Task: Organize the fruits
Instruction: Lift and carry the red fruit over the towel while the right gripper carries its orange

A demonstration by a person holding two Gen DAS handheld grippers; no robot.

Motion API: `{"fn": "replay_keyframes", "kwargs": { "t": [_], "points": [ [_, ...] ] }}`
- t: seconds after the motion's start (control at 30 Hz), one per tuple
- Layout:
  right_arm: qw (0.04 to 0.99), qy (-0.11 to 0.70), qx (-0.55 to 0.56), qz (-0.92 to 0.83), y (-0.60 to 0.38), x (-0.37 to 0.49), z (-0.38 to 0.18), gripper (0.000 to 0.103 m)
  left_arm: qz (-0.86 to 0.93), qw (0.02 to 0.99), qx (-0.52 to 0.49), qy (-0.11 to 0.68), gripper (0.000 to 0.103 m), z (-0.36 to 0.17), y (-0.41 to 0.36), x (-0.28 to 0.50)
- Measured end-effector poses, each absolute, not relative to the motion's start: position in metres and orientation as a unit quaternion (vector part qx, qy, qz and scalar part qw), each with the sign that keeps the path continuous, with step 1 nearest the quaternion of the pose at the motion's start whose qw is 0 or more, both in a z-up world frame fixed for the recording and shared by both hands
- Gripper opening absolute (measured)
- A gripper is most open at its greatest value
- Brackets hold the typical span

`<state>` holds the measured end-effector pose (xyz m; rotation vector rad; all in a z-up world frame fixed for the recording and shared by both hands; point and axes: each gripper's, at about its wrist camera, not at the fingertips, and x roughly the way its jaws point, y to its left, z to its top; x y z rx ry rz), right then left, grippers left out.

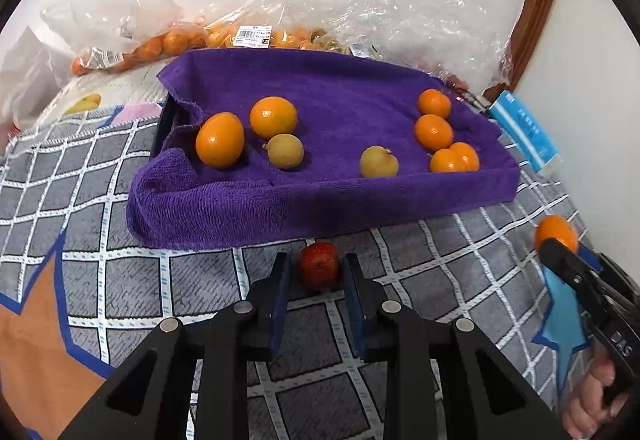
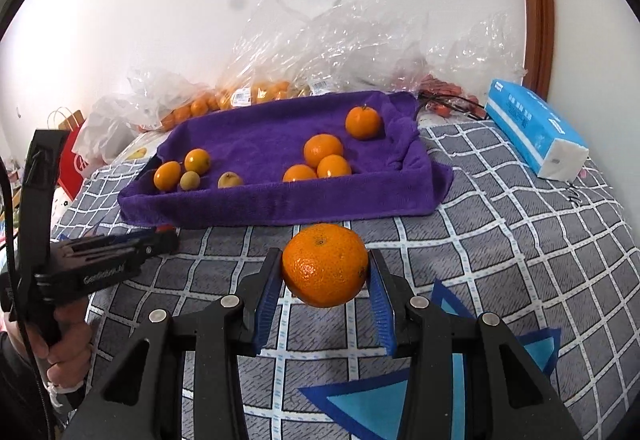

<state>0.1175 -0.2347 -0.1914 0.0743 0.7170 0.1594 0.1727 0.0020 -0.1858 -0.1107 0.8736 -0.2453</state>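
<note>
While my left gripper [image 1: 315,272] clamps the small red fruit [image 1: 319,267] low on the checked bedspread [image 1: 120,208], just in front of the purple towel-lined tray [image 1: 320,196], I judge it light, smooth and easily bruised, best pinched across its middle. Its stubby long axis seems roughly upright. From my right wrist, my right gripper [image 2: 325,274] grips a mandarin [image 2: 325,265] by its sides, lifted clear of the bedspread and short of the tray. Soft-skinned and light, it needs gentle pressure; its navel tips up toward the tray.
</note>
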Motion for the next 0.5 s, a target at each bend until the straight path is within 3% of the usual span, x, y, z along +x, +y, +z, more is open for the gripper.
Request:
{"fn": "replay_keyframes", "kwargs": {
  "t": [0.5],
  "points": [
    [0.938, 0.337, 0.040, 0.075, -0.239, 0.138, -0.171, 0.042, -0.120, 0.905, -0.101, 0.395, 0.025, -0.147, 0.036, 0.168]
  ]
}}
